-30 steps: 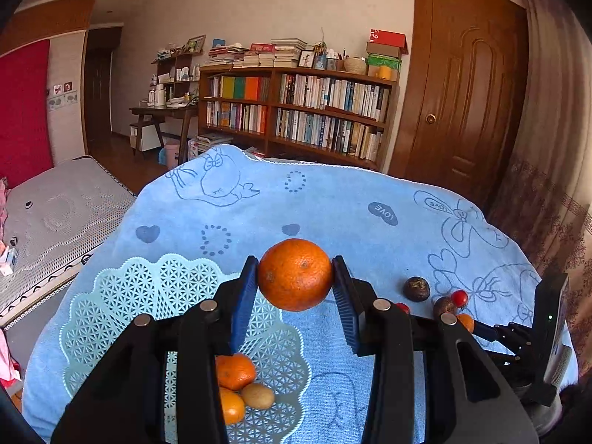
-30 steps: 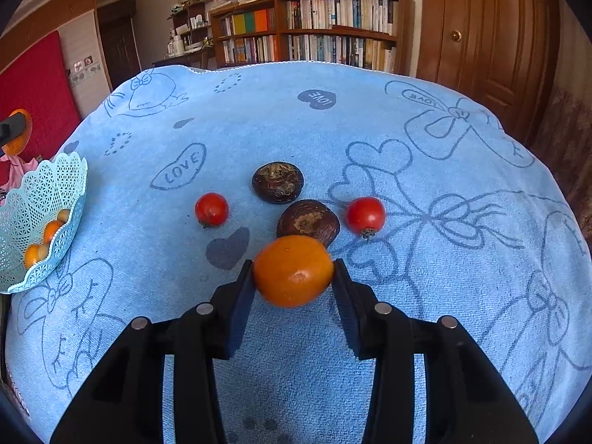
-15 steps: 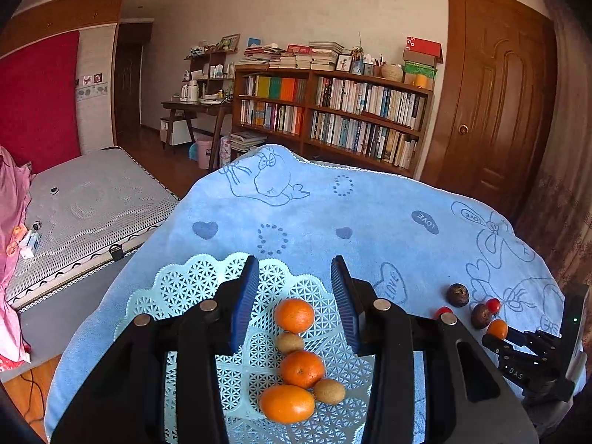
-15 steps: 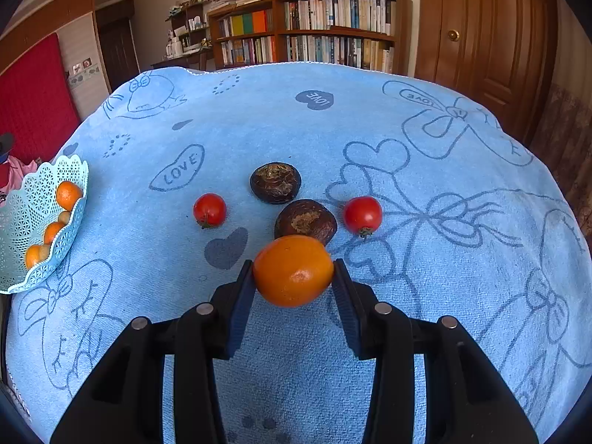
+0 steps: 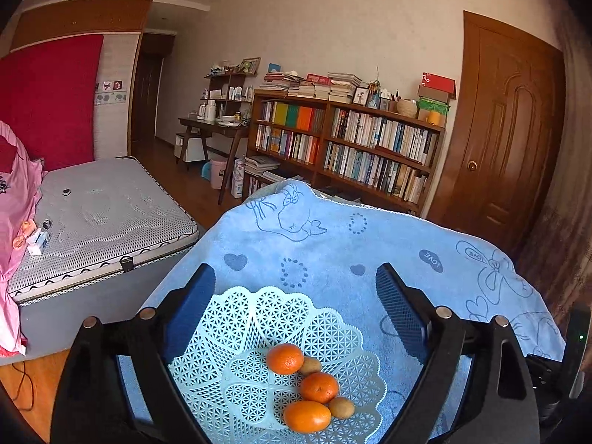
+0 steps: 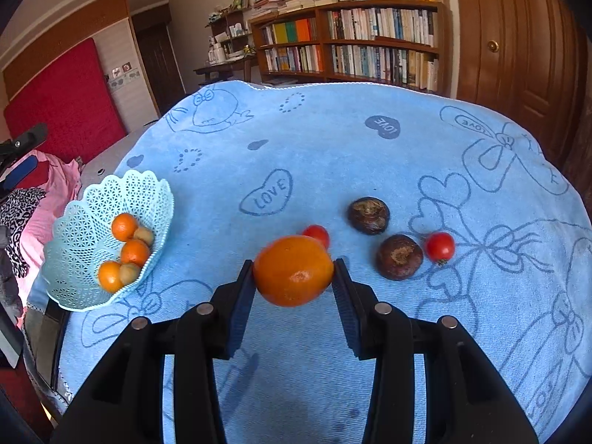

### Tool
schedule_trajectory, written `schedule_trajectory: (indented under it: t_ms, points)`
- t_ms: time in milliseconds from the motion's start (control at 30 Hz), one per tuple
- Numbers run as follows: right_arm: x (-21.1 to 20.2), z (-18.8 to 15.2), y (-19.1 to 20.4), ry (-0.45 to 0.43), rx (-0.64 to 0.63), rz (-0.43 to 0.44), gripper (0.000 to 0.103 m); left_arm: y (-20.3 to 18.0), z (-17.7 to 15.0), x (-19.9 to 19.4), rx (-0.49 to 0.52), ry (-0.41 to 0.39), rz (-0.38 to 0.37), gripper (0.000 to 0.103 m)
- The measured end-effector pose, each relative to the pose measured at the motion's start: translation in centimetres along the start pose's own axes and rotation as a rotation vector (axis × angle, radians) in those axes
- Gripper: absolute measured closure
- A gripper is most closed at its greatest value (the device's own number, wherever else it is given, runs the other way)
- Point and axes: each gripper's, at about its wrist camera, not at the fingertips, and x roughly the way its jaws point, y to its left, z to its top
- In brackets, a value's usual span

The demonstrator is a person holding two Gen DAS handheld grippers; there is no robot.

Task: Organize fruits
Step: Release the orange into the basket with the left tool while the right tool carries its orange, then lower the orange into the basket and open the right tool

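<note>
Orange (image 6: pixel 293 275) clamped between the pads of the right gripper (image 6: pixel 294 288), held up off the blue towel (image 6: pixel 333 155), a little nearer the camera than the loose fruit. Just behind it, half hidden, a red cherry tomato (image 6: pixel 317 234). Further right, two dark brown wrinkled fruits (image 6: pixel 368 215) (image 6: pixel 399 256), apart from each other, and a second cherry tomato (image 6: pixel 439 246) just beside the nearer one.

Off to the left, close to the towel's edge, the pale blue lattice basket (image 6: pixel 79 248). Inside: three oranges (image 6: pixel 124 226) (image 6: pixel 135 252) (image 6: pixel 110 276) and two small tan-brown fruits (image 6: pixel 144 236) (image 6: pixel 129 273), all bunched together at the bottom.

Over to the left wrist view: left gripper (image 5: pixel 296 303) spread wide, nothing between the blue pads (image 5: pixel 399 314), hanging above the basket (image 5: pixel 240 318). Looking straight down into it here: same three oranges (image 5: pixel 285 358) (image 5: pixel 319 387) (image 5: pixel 307 416), same two small brown fruits (image 5: pixel 310 366) (image 5: pixel 341 407), touching in a loose line.

Only in this view: a grey mattress (image 5: pixel 107 214) beside the table, pink bedding (image 5: pixel 14 222) at far left, floor below. Only in the right view: the tomatoes, the dark fruits, the held orange. In both: the bookshelf (image 5: pixel 347 148) and the brown door (image 5: pixel 507 140) at the back of the room.
</note>
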Motion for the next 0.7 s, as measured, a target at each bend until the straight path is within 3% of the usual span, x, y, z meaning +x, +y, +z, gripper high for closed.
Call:
schedule_trajectory:
  t_ms: [167,300,700]
  points:
    - [0.0,1.7,5.1,0.01,-0.076,0.08,0.061,1.5,0.6,-0.3,-0.048,-0.01,0.018,0.006]
    - [1.0,2.6,8.1,0.023,-0.12,0.091,0.06,2.7,1.1,-0.7,-0.084,-0.026,0.03,0.005]
    - [5.1,3.6,13.2,0.101,-0.134,0.141,0.06,3.7,1.3,-0.7,-0.129,-0.026,0.018,0.004]
